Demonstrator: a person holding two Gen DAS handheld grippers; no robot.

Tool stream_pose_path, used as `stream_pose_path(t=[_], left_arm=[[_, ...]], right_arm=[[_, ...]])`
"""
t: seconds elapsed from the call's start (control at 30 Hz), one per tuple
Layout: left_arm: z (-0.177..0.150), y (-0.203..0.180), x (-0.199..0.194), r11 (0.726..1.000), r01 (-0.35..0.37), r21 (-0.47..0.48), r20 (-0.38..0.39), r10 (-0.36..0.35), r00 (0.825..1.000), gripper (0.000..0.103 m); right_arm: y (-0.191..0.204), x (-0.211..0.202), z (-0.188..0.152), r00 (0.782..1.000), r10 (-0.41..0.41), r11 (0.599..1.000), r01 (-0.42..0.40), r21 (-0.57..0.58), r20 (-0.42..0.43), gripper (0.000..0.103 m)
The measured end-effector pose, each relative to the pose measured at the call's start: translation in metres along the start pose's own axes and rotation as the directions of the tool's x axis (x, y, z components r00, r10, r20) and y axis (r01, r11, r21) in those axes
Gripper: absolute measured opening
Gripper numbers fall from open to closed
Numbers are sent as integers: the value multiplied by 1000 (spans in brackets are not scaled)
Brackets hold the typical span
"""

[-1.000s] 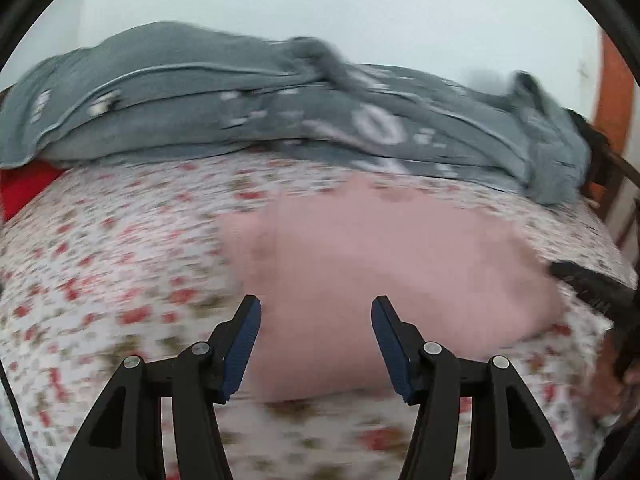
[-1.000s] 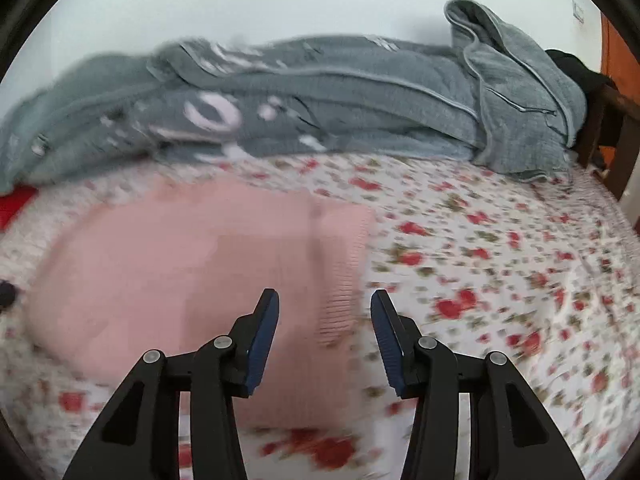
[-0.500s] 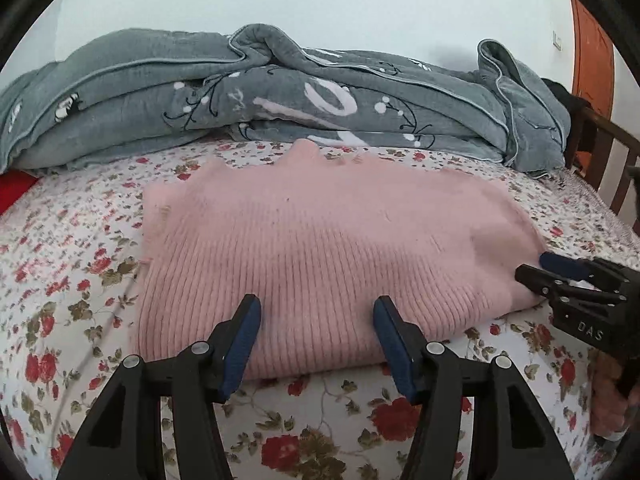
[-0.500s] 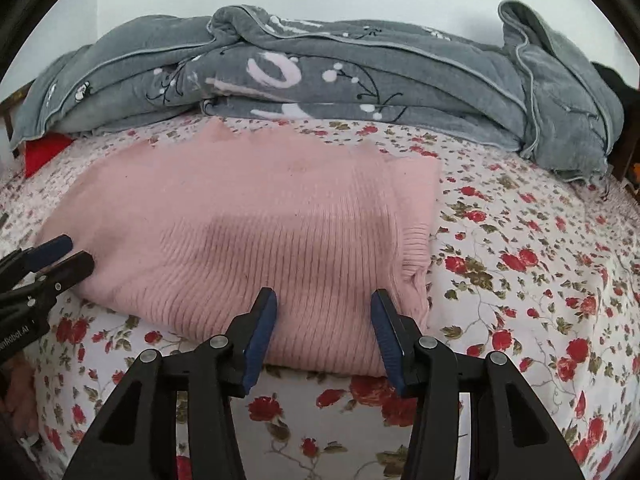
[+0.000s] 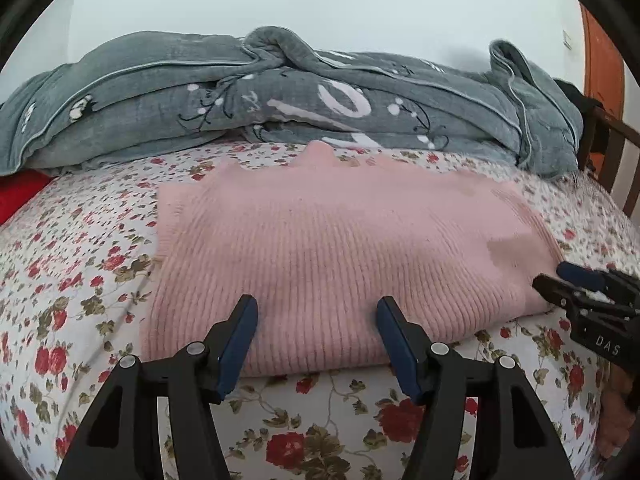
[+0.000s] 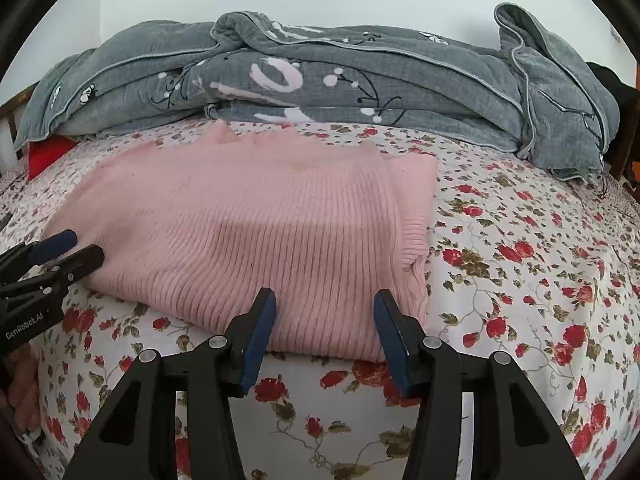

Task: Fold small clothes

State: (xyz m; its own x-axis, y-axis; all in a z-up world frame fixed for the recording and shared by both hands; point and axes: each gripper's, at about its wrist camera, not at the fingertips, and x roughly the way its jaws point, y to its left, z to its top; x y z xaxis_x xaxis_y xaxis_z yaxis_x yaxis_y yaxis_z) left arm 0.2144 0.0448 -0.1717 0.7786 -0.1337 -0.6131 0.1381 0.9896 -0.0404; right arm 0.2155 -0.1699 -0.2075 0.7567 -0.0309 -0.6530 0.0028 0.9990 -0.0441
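A pink ribbed knit sweater point(image 5: 340, 248) lies folded flat on the floral bedsheet point(image 5: 80, 272); it also shows in the right wrist view point(image 6: 248, 232). My left gripper point(image 5: 316, 312) is open and empty, its tips just above the sweater's near edge. My right gripper point(image 6: 325, 304) is open and empty over the sweater's near right corner. Each gripper shows in the other's view: the right one point(image 5: 560, 276) beside the sweater's right edge, the left one point(image 6: 76, 246) at its left edge.
A rumpled grey quilt point(image 5: 280, 100) is piled along the back of the bed, also in the right wrist view point(image 6: 340, 80). A red item point(image 5: 20, 196) lies at far left. A wooden bed frame point(image 5: 612, 152) stands at right.
Both grippers have steadied and pulled back slightly from the sweater. The views went from blurred to sharp. The sweater lies still, and both grippers stay open.
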Motion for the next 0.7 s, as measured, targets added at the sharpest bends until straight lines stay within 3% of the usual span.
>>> stream_pose_path(t=[0.3,0.7], left_arm=[[-3,34,-4,979,-10,-204,27,16,999,61],[-5,40,-2,974,14,-226,18,-11,1000,60]], right_arm=[[-11,-4,-2,1000,-14,998,13,63,26,50],[-14,-7,-4,998,-40,996,36,80,49,50]])
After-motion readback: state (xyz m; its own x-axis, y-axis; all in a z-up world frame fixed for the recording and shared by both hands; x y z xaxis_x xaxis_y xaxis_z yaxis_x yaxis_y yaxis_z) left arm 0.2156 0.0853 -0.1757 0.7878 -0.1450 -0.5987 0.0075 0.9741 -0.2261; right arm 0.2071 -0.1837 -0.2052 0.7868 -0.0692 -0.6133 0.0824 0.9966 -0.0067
